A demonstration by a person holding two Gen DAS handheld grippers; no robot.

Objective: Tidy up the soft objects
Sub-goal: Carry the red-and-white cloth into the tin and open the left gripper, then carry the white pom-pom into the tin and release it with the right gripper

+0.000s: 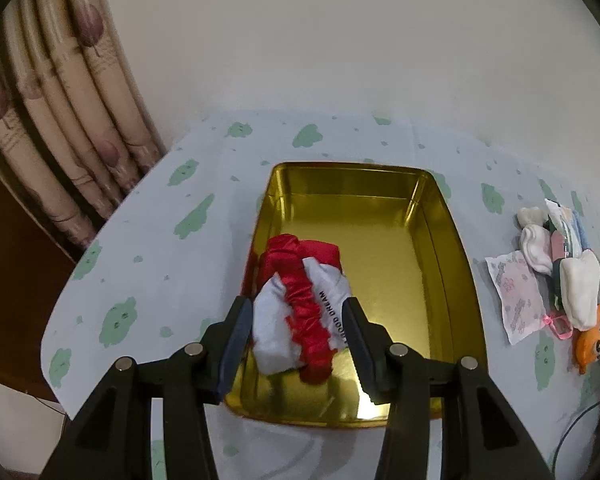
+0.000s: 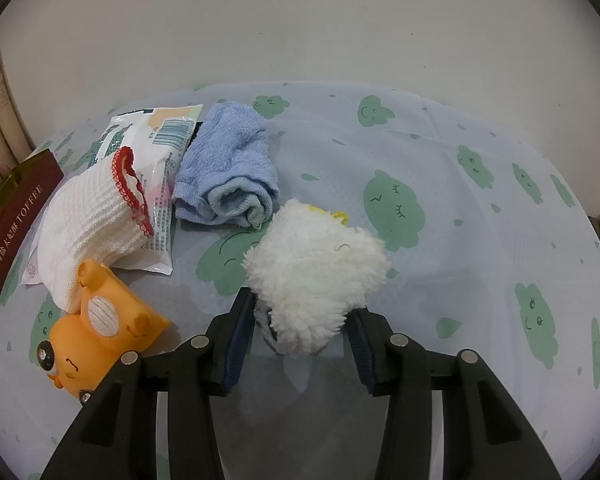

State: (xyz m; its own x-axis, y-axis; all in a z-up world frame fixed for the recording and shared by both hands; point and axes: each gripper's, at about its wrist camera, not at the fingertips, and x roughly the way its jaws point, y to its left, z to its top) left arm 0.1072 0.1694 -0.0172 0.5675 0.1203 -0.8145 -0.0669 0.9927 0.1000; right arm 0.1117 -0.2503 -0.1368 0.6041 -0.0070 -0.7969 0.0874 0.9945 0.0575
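The red-and-white satin cloth (image 1: 300, 304) lies inside the gold tin tray (image 1: 440, 248), in its near left corner, bunched with a ruched red band running across pale fabric that carries printed lettering. The left gripper (image 1: 298, 332) stands open around it: the pads sit either side of the bundle and do not press on it, so this item appears to be delivered and the drop-off step finished. The tray itself is a shallow rectangular tin with a mirror-bright gold floor and walls, sitting near the far left part of the tabletop (image 1: 160, 272), which wears a pale cloth printed with green cloud faces.

The right gripper (image 2: 300, 320) has its jaws partly spread around the lower end of a fluffy white plush (image 2: 316, 272), a shaggy rounded thing with a bit of yellow at its top. Whether the pads press on the pile cannot be told from this view. Beside it, toward the tabletop's left side, wait a folded blue terry towel (image 2: 228, 168), a ribbed white knit sock with red lace trim (image 2: 96, 216), a glossy plastic wipes packet (image 2: 156, 140) and a smooth orange rubber toy (image 2: 96, 336).

The next move likely calls for the left tool to lift clear of the tray without snagging the slippery satin, and for the right to get a firm hold through the compressible fleece before carrying the plush over.
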